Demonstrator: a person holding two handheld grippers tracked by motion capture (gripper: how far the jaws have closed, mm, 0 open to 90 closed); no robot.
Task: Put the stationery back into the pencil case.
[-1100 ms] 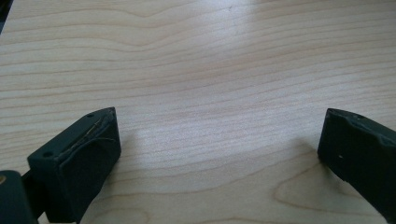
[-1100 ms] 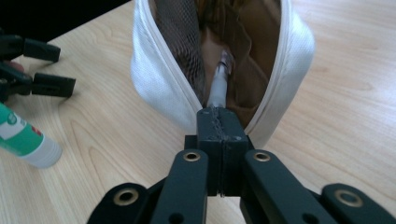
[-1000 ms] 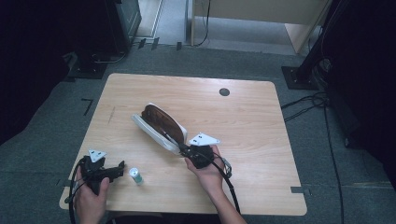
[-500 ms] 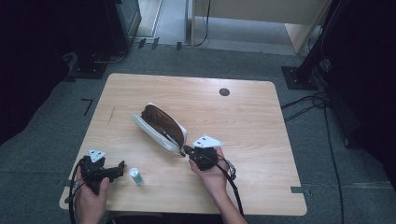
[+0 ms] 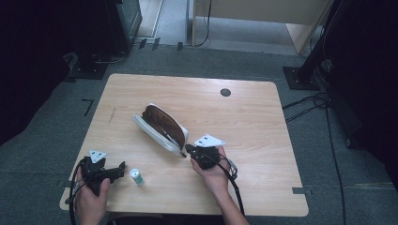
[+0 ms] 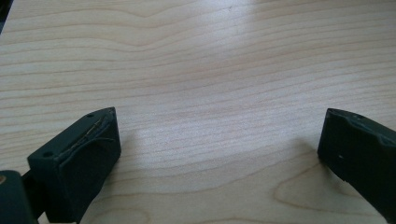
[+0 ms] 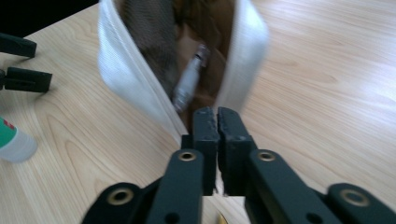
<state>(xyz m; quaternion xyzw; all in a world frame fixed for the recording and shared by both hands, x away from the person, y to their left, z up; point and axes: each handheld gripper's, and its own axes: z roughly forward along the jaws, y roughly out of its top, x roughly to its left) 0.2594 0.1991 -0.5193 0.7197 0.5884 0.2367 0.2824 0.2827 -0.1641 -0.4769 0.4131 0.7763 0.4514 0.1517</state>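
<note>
Left tongs (image 5: pixel 119 168) spread and empty near the desk's (image 5: pixel 263 122) front left corner, small bottle (image 5: pixel 136 176) just beside them. Mid-desk: oval white-rimmed fabric pouch (image 5: pixel 162 126), unzipped, brown lining, a metallic tube (image 7: pixel 187 86) inside. Right tongs (image 7: pixel 217 119) pressed nearly together at its near end (zipper pull, probably). Bottle not yet packed.

In the right gripper view the white pouch (image 7: pixel 140 84) is blurred and cut off by the top edge, so its far end is out of sight. A grey tube-like item (image 7: pixel 189 77) lies inside it, too soft to identify. Whether the right gripper (image 7: pixel 217 122) pinches the zipper pull or the pouch's end cannot be told. The small bottle (image 7: pixel 14 140) is cut by the left edge. In the high view its label (image 5: pixel 136 177) is too small to read.
</note>
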